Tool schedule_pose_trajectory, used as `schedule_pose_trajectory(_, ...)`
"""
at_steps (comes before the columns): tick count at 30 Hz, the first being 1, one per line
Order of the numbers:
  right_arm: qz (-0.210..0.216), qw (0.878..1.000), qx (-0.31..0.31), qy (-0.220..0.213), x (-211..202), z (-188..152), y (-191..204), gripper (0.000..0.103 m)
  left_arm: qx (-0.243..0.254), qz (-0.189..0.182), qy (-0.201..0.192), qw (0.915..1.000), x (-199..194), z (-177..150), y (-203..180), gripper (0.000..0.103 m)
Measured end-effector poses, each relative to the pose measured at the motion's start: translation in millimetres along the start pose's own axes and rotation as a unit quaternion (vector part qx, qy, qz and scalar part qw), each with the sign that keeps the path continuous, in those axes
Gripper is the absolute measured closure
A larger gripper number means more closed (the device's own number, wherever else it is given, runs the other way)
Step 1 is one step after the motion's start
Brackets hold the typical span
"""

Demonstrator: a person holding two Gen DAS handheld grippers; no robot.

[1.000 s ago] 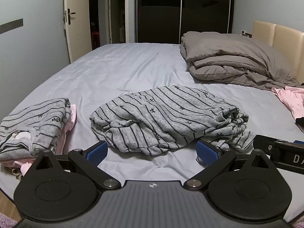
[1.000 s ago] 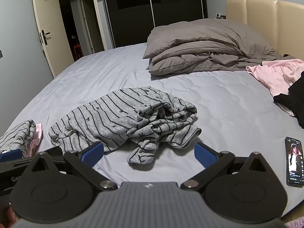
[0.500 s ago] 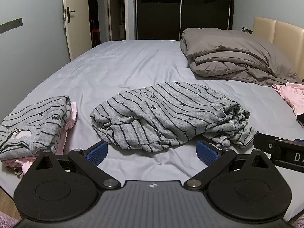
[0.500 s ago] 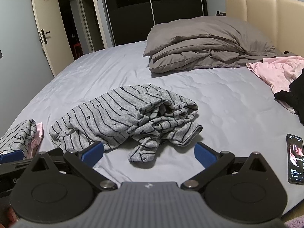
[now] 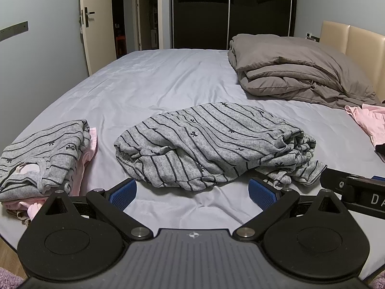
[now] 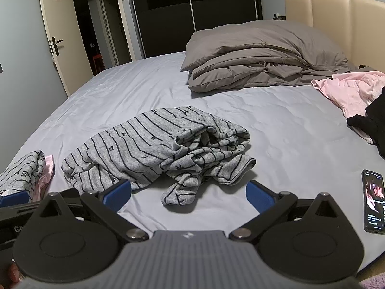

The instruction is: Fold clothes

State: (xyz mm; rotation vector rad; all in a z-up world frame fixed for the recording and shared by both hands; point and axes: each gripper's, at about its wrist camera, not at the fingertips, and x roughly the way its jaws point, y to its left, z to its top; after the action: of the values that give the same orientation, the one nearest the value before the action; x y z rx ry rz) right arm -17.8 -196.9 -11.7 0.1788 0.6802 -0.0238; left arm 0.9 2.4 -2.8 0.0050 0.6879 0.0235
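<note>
left gripper (image 5: 192,191): jaws spread wide, nothing between the blue pads, held low over the near edge of the bed (image 5: 168,84).
right gripper (image 6: 189,193): likewise spread, empty, just short of a trailing sleeve end.
striped grey garment (image 5: 211,144): crumpled mid-bed, loosely bunched, thickest folds at its right side; not touched by either tool.
folded stack (image 5: 41,154): matching striped grey piece on top of pink items, at the left near edge, apart from the crumpled one.
grey duvet (image 5: 296,72): folded near the headboard (image 6: 336,19).
pink clothing (image 6: 349,91): far right, beside a black item.
phone (image 6: 373,201): screen lit, on the sheet to the right.
</note>
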Motion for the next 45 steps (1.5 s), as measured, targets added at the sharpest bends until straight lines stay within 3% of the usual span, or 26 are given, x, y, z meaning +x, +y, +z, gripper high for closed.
schedule_pose_trajectory(29,-0.009,1.0,-0.003,0.0,4.2,-4.7,-4.9,0.0,-0.01,-0.002,0.004,0.9999,-1.0,0.2,6.3,0.001)
schedule_pose_trajectory(33,0.006,1.0,-0.012,0.002,6.3,-6.5,-6.3,0.0,-0.02,-0.003,0.009,0.9998,0.9,-1.8,9.3,0.002)
schedule_pose_trajectory(42,0.031,0.997,-0.063,0.011,24.4,1.6,-9.4,0.002,0.028,-0.012,0.036,0.9989,16.5,-5.2,15.0,0.014)
schedule_pose_trajectory(45,0.035,0.996,-0.085,0.019,34.7,8.3,-10.0,0.009,0.068,-0.014,0.043,0.9967,19.8,-3.3,16.6,0.019)
